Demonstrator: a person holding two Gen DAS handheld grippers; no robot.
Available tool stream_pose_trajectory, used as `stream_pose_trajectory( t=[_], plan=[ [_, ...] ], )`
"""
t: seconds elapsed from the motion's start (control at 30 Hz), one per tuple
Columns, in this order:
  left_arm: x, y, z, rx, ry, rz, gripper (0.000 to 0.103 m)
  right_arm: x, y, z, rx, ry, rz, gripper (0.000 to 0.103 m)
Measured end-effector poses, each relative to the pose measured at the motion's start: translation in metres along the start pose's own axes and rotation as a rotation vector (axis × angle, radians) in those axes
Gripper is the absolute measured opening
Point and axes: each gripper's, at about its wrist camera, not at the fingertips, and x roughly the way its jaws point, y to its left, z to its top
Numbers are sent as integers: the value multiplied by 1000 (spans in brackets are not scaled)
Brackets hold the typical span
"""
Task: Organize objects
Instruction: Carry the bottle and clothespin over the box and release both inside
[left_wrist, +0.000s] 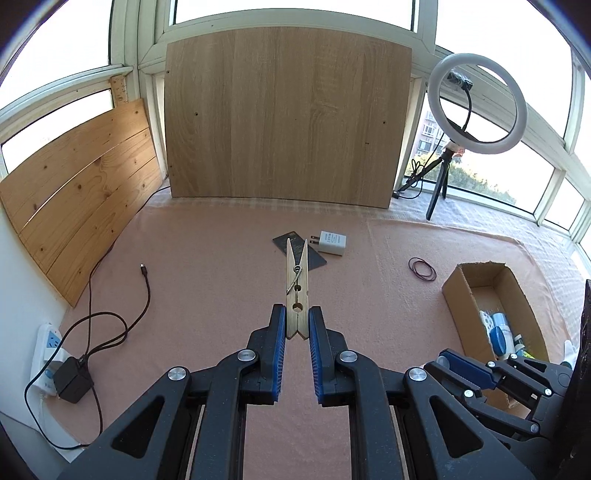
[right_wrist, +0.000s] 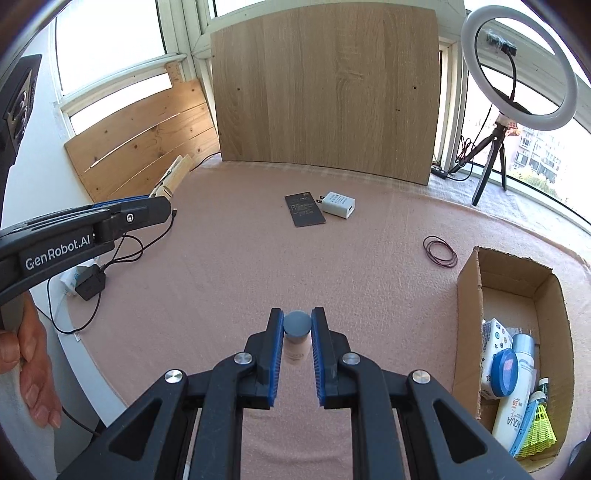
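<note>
Left hand-held gripper (left_wrist: 297, 325) at bottom centre is clamped on a wooden clothespin (left_wrist: 296, 284); right hand-held gripper (right_wrist: 297, 328) pinches a grey-capped bottle (right_wrist: 296, 334). Both look ready for carrying: next, I'd say, over to the cardboard box (right_wrist: 468, 295), lower right.

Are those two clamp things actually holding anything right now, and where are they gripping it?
Yes. The left gripper pinches a wooden clothespin by one end; the right gripper grips a small bottle by its grey cap.
</note>
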Motion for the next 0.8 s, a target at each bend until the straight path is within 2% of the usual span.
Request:
stream_pose_trajectory(
  t=[0.8],
  plan=[
    [-5,-8,2,6,-9,-10,13,-30,-2,20,0,-80,-3,13]
  ],
)
